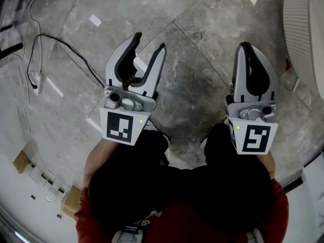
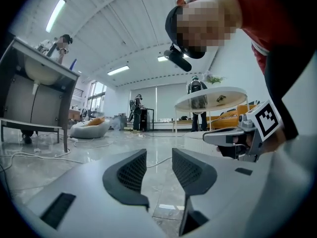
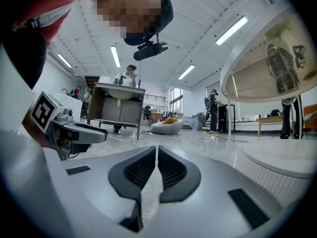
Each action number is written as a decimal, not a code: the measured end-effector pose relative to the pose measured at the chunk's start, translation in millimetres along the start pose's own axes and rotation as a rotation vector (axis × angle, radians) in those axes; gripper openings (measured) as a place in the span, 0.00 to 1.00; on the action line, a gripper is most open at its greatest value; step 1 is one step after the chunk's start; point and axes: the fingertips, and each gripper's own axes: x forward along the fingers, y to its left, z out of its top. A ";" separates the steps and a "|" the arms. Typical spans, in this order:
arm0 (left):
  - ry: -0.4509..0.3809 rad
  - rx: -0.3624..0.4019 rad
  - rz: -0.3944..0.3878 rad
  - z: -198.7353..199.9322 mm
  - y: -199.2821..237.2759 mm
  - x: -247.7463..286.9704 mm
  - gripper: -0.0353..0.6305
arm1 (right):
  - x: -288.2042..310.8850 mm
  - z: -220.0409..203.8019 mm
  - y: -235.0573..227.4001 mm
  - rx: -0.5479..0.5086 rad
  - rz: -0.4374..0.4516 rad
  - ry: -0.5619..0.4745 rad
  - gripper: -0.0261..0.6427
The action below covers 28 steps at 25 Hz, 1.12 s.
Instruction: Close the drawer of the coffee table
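In the head view both grippers are held over a grey marble floor, pointing away from the person. My left gripper (image 1: pixel 150 40) is open with nothing between its jaws; in the left gripper view (image 2: pixel 159 155) only floor shows in the gap. My right gripper (image 1: pixel 246 45) is shut on nothing, its pads almost touching in the right gripper view (image 3: pixel 156 150). A white ribbed round coffee table (image 1: pixel 305 32) sits at the far right, beyond the right gripper, and appears low at the right edge (image 3: pixel 282 160) of that view. No drawer is visible in any view.
A black cable (image 1: pixel 61 42) and a power strip (image 1: pixel 34 80) lie on the floor at the left. A tall round white table (image 2: pixel 213 99) stands ahead, and a sink cabinet (image 3: pixel 116 108) and beanbag (image 3: pixel 167 127) farther off. People stand in the background.
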 end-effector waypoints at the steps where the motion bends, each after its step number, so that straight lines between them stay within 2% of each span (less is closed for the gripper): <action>1: -0.004 0.000 -0.010 0.5 -2.0 0.2 0.29 | 0.5 0.7 0.2 0.002 -0.002 -0.001 0.08; 10: -0.009 0.029 -0.062 2.2 -15.8 -0.2 0.09 | 2.8 4.5 3.4 0.011 -0.003 -0.006 0.08; 15: 0.007 0.045 -0.077 -0.9 -18.4 -0.9 0.07 | 3.0 4.4 3.8 0.008 -0.003 -0.009 0.08; 21: 0.001 0.024 -0.069 -0.3 -10.1 -0.6 0.07 | 4.8 3.4 4.6 0.006 -0.002 -0.004 0.08; 28: -0.013 0.097 -0.057 7.3 -1.8 8.2 0.07 | 7.9 -1.9 -1.7 0.014 -0.038 0.017 0.08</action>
